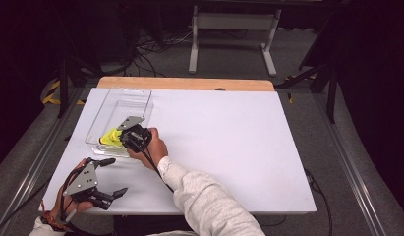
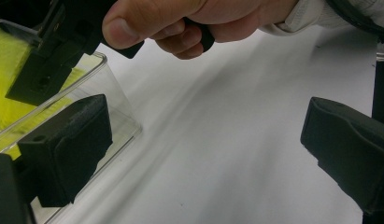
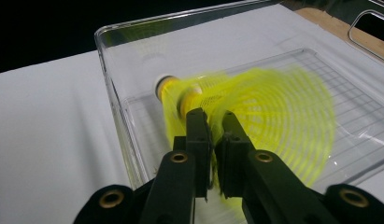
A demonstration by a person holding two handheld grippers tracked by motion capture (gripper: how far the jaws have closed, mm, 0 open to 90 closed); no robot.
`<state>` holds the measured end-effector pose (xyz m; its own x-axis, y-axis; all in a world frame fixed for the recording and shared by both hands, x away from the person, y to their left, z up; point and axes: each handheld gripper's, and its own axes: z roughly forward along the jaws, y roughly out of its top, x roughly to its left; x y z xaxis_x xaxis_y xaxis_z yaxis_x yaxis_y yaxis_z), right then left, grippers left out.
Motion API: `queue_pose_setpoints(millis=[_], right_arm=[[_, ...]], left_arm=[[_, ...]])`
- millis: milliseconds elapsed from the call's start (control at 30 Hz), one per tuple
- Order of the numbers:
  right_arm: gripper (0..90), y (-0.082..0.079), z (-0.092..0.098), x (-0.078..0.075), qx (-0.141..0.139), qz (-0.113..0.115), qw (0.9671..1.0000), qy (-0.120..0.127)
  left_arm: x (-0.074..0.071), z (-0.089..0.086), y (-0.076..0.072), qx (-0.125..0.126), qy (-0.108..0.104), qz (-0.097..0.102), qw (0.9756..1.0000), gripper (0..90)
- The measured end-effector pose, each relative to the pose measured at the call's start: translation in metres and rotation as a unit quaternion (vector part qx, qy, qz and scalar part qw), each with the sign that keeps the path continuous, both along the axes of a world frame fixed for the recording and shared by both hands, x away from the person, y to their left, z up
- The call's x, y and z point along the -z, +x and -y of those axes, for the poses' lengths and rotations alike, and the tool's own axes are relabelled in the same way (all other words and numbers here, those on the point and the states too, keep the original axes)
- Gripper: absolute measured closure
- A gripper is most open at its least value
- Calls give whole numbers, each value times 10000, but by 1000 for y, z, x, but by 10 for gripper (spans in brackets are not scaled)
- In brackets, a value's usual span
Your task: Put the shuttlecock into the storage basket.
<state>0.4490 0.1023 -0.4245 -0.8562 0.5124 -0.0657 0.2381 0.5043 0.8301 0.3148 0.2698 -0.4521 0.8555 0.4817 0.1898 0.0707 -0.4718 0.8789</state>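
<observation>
Black jaws of the right gripper (image 3: 212, 122) stand almost together, pinched on the mesh skirt of a yellow shuttlecock (image 3: 255, 116), whose outline is blurred. Its white-rimmed cork end points toward the tray's near corner wall. That shuttlecock sits inside the clear plastic tray (image 3: 133, 51), low over its ribbed floor; whether it touches the floor cannot be told. From the high view, the right gripper (image 1: 122, 136) reaches into the near end of the tray (image 1: 140, 93), the person's right hand (image 1: 153, 147) wrapped round its handle just beside the tray's near rim, with the shuttlecock (image 1: 111, 136) a yellow patch at the jaws.

Nearer the person than the tray, the left gripper (image 1: 115, 177) hovers over the white table (image 1: 229, 142) in the left hand (image 1: 74, 204), its jaws spread wide with nothing between them. Its own view looks along the table toward the tray's corner (image 2: 110, 93) and the right hand (image 2: 180, 23) above it.
</observation>
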Motion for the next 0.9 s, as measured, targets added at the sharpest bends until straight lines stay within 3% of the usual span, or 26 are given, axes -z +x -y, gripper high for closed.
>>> queue_pose_setpoints(millis=[333, 700, 900], right_arm=[[755, -3, 8, 1, 56, -17, 10000, -32], [674, -20, 19, -12, -130, 504, 9986, -111], [651, -21, 25, -18, -131, 605, 9981, -55]], left_arm=[[0, 1, 1, 8, 3, 1, 10000, 32], [0, 2, 1, -25, 81, -11, 10000, 32], [1, 1, 2, -24, 90, -4, 10000, 32]])
